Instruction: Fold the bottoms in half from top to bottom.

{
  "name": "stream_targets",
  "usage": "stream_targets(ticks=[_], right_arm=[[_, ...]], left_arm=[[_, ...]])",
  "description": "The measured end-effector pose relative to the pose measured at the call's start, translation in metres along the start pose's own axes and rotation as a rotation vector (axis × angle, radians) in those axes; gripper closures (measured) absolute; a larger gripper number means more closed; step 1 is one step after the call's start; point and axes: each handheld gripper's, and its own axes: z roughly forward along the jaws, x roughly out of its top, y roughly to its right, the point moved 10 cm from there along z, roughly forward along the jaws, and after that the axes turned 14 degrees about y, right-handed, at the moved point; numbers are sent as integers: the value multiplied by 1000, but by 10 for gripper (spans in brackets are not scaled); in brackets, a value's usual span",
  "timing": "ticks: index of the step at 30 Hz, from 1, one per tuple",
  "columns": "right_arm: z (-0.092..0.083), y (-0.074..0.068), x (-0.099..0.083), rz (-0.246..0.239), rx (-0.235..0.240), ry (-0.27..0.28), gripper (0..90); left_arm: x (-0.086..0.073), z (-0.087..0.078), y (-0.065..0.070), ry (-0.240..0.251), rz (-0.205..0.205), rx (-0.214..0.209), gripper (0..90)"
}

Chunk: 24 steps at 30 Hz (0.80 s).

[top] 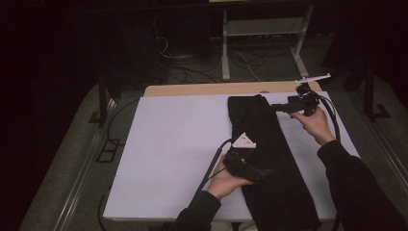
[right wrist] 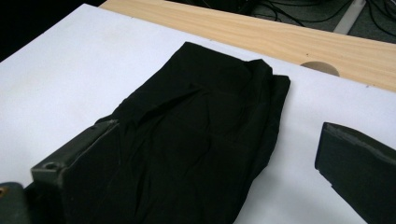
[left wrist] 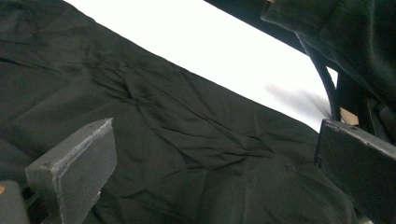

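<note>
Folded cloth lying lengthwise on the table's right half, left tool over its middle, right tool at its far end

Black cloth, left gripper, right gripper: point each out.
Black cloth [top: 269, 159]: high view, middle of the folded fabric.
Left gripper [top: 267, 172]: high view, between its open fingertips.
Right gripper [top: 274, 107]: high view, between its open fingertips.
</note>
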Motion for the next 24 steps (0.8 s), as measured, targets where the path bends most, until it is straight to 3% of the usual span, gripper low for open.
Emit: stream_targets(ticks=[12, 16, 24], right_arm=[[-2, -5, -11, -12, 13, -13, 7], [-3, -6, -17, -20, 18, -20, 7], [-3, -8, -28, -25, 19, -40, 7]], left_arm=[[9, -9, -26, 29, 4, 56, 0], [12, -13, -37, 23, 34, 77, 0], [19, -17, -54, 29, 32, 93, 0]])
